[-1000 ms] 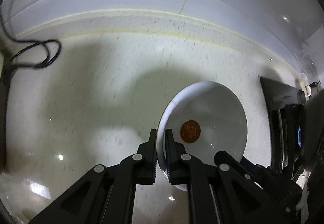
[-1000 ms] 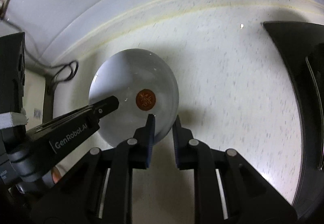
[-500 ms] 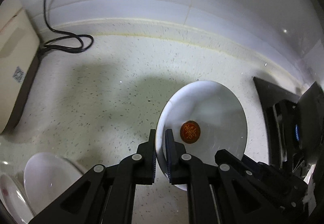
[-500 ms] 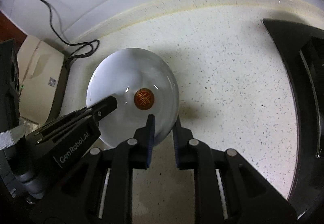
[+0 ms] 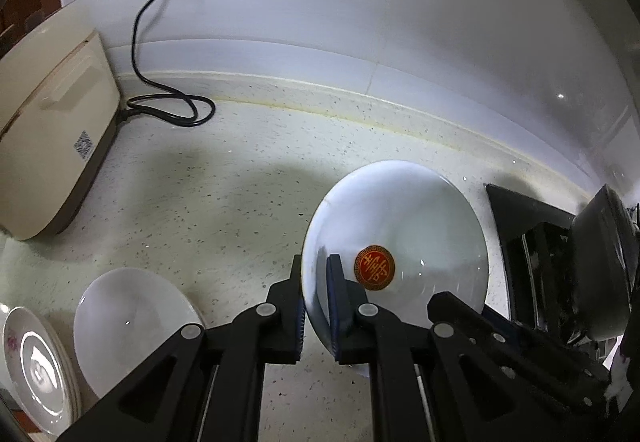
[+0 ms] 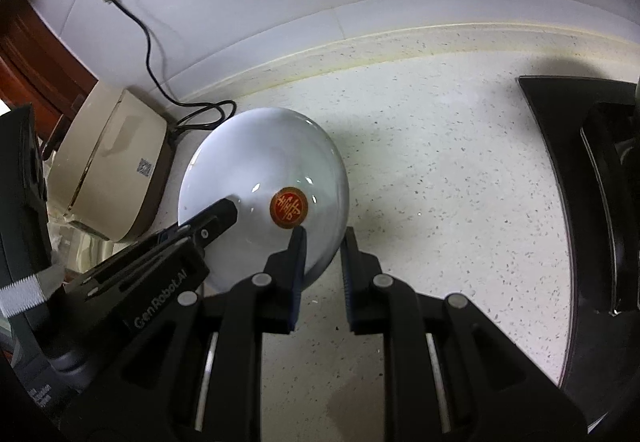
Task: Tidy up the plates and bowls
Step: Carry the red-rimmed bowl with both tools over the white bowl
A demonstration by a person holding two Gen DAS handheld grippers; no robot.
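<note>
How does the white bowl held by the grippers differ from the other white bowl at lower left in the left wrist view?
The held bowl has a red and gold emblem inside; the plain bowl shows none. The held bowl is clamped at its rim by the left gripper and right gripper; the plain bowl sits ungripped on the counter beside stacked plates. Both are white and glossy.

White glazed bowl [image 5: 400, 234], round red-and-gold emblem at the centre of its well: held clear of the speckled countertop, tilted, rim clamped at two points (near-left edge and near-right edge). Second white bowl [image 5: 132, 326], plain, resting on the countertop at lower left. Beside it, a stack of plates [image 5: 36, 358], floral-trimmed, partly cut off by the frame edge.
</note>
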